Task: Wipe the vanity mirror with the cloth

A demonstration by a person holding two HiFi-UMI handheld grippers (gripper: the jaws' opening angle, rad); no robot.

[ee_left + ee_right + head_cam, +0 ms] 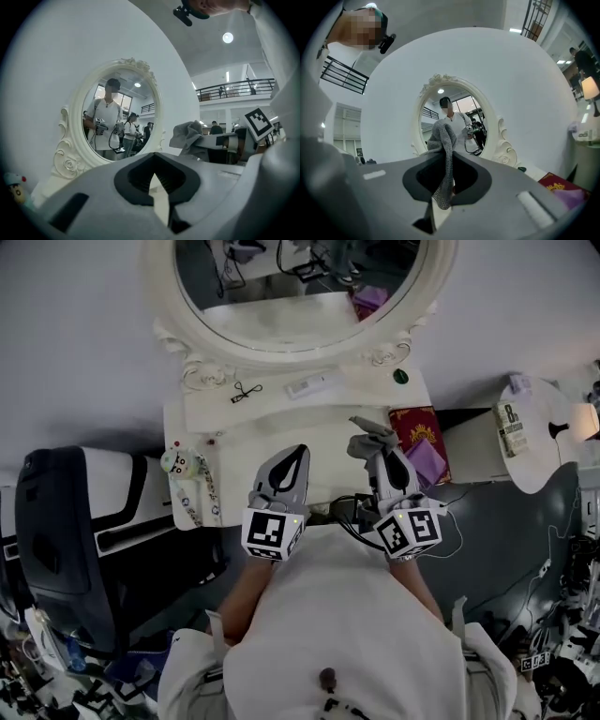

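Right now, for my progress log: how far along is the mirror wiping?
Done: grey cloth picked up, right gripper shut on it. In hand: holding it up facing the vanity mirror. Remaining: cloth is clear of the glass, so all the wiping.

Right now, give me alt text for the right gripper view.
The right gripper is shut on a grey knitted cloth, held before an oval vanity mirror with an ornate white frame. It reflects the person.
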